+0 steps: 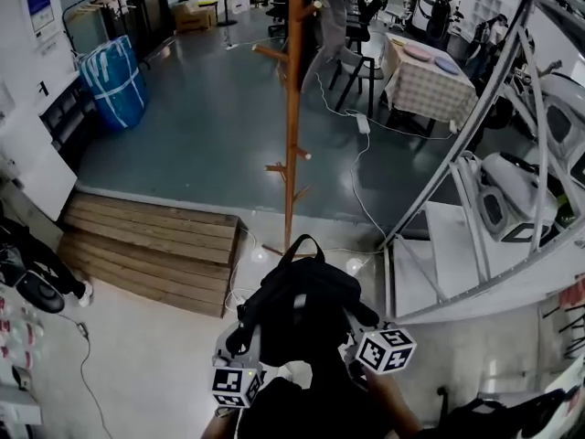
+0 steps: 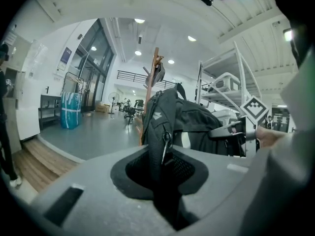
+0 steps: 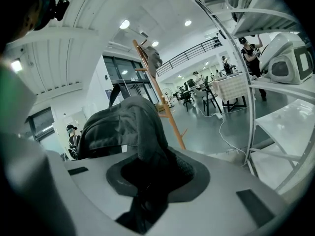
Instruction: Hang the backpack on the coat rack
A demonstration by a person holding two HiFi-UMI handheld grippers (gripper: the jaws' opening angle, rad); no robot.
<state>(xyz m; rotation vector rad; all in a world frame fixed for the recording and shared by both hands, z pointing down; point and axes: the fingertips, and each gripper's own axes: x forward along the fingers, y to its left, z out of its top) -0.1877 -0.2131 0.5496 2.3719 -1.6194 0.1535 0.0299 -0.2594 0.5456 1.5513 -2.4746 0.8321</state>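
Note:
A black backpack (image 1: 302, 305) hangs in the air between my two grippers, low in the head view. My left gripper (image 1: 249, 332) is shut on the backpack's left side; its own view shows the backpack (image 2: 170, 127) with black fabric and a zipper pull pinched between the jaws. My right gripper (image 1: 352, 329) is shut on the right side, where the backpack (image 3: 130, 132) has its dark cloth bunched in the jaws. The wooden coat rack (image 1: 292, 108) stands upright just beyond the backpack, with pegs at several heights. A grey garment (image 1: 329, 16) hangs near its top.
A wooden ramp (image 1: 155, 245) lies at the left of the rack's foot. A white metal shelf frame (image 1: 475, 154) with machines stands at the right. White cables (image 1: 361, 181) run over the floor past the rack. A checkered table (image 1: 430, 80) and chairs stand farther back.

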